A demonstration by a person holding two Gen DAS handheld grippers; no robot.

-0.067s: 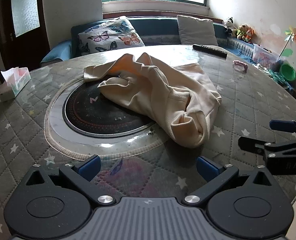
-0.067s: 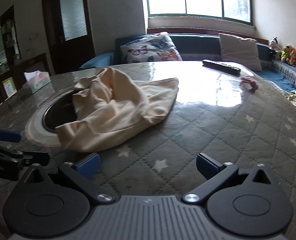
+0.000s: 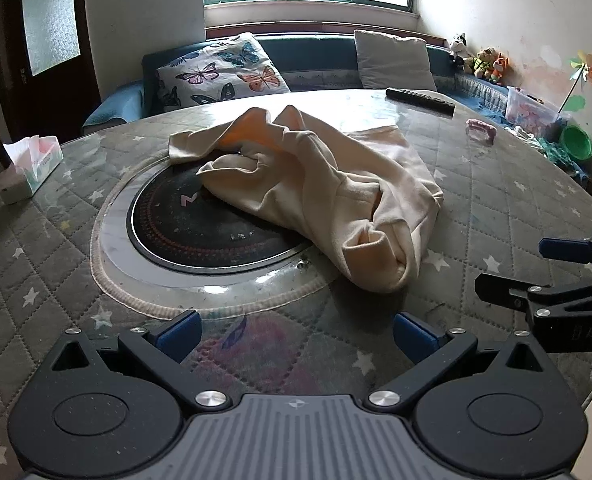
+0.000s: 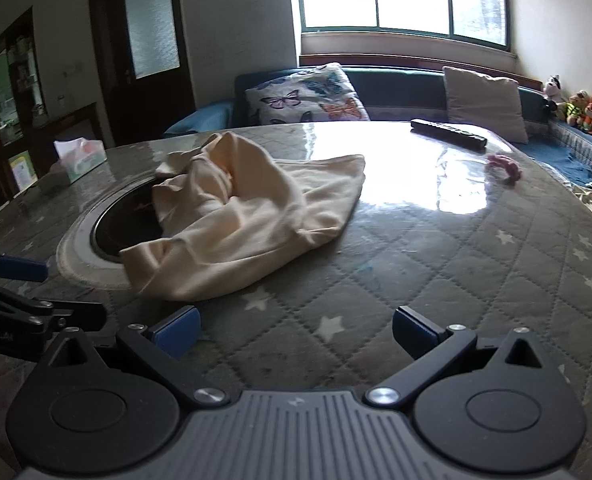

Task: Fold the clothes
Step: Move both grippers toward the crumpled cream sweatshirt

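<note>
Your left hand-held gripper (image 3: 296, 330) and right hand-held gripper (image 4: 296, 328) both hover over the near edge of the counter (image 3: 496, 200) with fingers spread wide, holding nothing. The cream garment (image 3: 336, 196) lies crumpled mid-counter, just beyond both, partly covering the round dark hob (image 3: 200, 228).

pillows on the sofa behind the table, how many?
2. The butterfly pillow leans at the sofa's left end; the plain pillow stands further right, behind the remote. The table's far edge may hide others lower down.
</note>
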